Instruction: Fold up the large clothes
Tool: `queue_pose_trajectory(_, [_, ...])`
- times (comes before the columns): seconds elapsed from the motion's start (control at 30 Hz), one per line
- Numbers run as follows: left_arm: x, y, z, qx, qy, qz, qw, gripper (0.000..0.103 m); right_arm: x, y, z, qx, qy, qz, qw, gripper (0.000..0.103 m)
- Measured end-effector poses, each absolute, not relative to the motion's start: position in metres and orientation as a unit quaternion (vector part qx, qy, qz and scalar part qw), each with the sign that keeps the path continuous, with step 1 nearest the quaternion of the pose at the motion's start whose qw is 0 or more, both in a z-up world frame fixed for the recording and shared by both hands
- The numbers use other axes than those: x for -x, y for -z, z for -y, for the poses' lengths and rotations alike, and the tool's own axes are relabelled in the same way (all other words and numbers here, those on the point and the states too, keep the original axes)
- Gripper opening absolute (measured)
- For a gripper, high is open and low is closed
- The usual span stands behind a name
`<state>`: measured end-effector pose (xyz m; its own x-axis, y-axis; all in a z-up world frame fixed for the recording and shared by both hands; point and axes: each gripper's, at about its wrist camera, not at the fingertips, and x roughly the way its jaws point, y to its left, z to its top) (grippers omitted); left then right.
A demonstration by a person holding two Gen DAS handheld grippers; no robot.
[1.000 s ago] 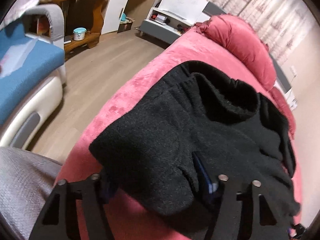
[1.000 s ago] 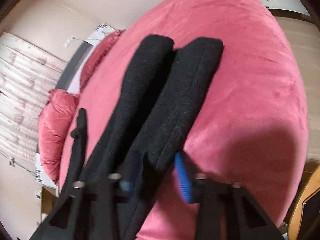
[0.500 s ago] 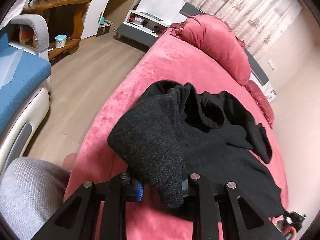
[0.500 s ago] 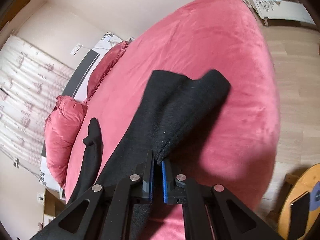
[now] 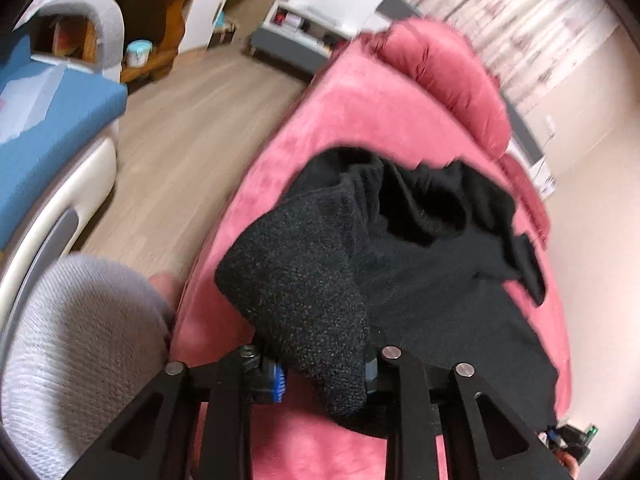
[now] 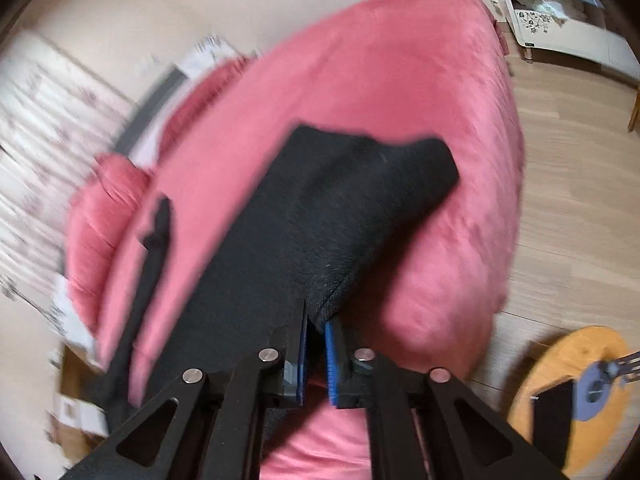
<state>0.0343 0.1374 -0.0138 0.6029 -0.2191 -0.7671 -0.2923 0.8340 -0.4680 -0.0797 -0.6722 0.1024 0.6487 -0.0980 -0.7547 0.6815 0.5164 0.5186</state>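
Black knit trousers (image 5: 304, 292), bunched thick between the left gripper (image 5: 324, 368) pads, jaws just eased slightly; hem edge (image 6: 320, 312) nipped in the right gripper (image 6: 316, 360), jaws near together, likewise just eased. Draped over a pink velvet bed (image 6: 400, 100); pink pillow (image 5: 448, 80), wood floor (image 5: 180, 128), blue sofa (image 5: 44, 128) beyond.

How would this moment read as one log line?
left gripper: shut on black garment | right gripper: shut on hem | bed: beneath
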Motion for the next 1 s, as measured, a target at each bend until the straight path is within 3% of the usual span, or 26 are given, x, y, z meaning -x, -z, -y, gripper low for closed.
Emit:
queue_pose_trajectory(0.03, [-0.035,0.017,-0.136,0.282,-0.024,-0.455,0.844,0.038,0.077,-0.098,0.670,-0.414,0.252,-0.358,0.798,0.022])
queue_pose_trajectory(0.1, [-0.032,0.013,-0.137,0.278,-0.036,-0.456,0.844,0.045,0.074,-0.095,0.664,-0.376,0.283,-0.381,0.795,0.031])
queue_pose_trajectory(0.3, [-0.008,-0.017,-0.150,0.285,-0.061,-0.404,0.867,0.060,0.087,-0.134,0.622,-0.287,0.391,-0.339,0.806,0.033])
queue_pose_trajectory(0.4, [-0.010,-0.038,-0.149,0.260,-0.061,-0.367,0.891,0.067,0.078,-0.147,0.590,-0.265,0.360,-0.318,0.836,0.035])
queue_pose_trajectory(0.57, [-0.058,-0.059,-0.110,0.194,0.008,-0.364,0.911,0.077,0.023,-0.140,0.499,-0.195,0.221,-0.363,0.884,0.035])
queue_pose_trajectory(0.73, [-0.121,-0.057,-0.068,0.151,0.046,-0.398,0.904,0.078,-0.021,-0.116,0.411,-0.175,0.116,-0.401,0.892,0.035])
queue_pose_trajectory(0.87, [-0.173,-0.036,-0.053,0.174,0.040,-0.448,0.876,0.077,-0.035,-0.095,0.355,-0.142,0.081,-0.409,0.898,0.035])
queue_pose_trajectory(0.9, [-0.182,-0.031,-0.054,0.186,0.037,-0.458,0.869,0.071,-0.035,-0.089,0.344,-0.133,0.082,-0.410,0.899,0.035])
queue_pose_trajectory(0.97, [-0.201,-0.017,-0.056,0.214,0.033,-0.482,0.849,0.045,-0.034,-0.080,0.331,-0.117,0.085,-0.411,0.900,0.036])
queue_pose_trajectory(1.0, [-0.207,-0.012,-0.058,0.224,0.038,-0.490,0.842,0.037,-0.032,-0.077,0.324,-0.103,0.089,-0.407,0.903,0.036])
